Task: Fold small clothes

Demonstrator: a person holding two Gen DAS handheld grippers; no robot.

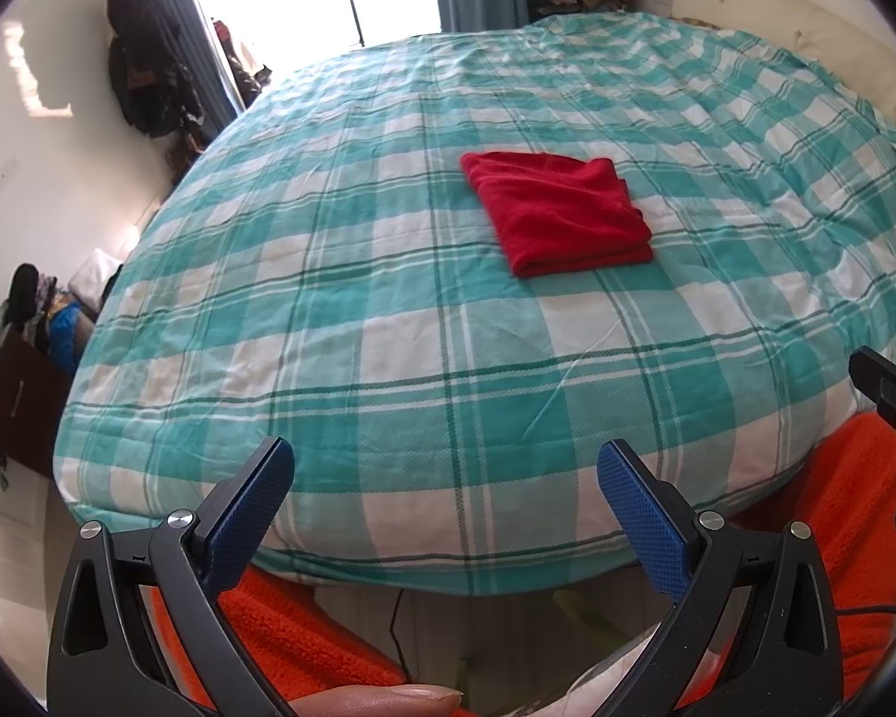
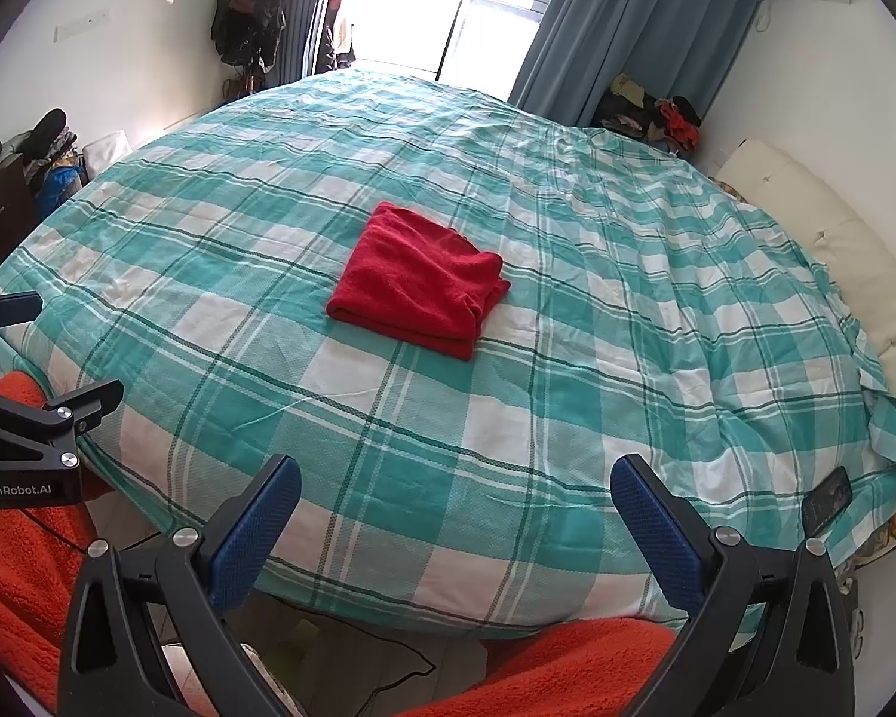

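Observation:
A red garment [image 1: 558, 212] lies folded into a neat rectangle near the middle of the bed [image 1: 340, 322]; the right wrist view shows the same red garment [image 2: 418, 281] on the teal-and-white checked cover [image 2: 627, 328]. My left gripper [image 1: 445, 478] hangs open over the bed's near edge, well short of the garment, with nothing between its blue pads. My right gripper [image 2: 455, 493] is likewise open and empty above the near edge. The other gripper's black frame [image 2: 36, 436] shows at the left of the right wrist view.
Orange fleece sleeves [image 1: 836, 514] of the person fill the lower corners. A dark phone [image 2: 828, 499] lies at the bed's right edge. Cream pillows [image 2: 860, 263] line the right side. Clothes piles [image 2: 651, 113] and hanging coats [image 1: 143, 60] stand by the walls and curtains.

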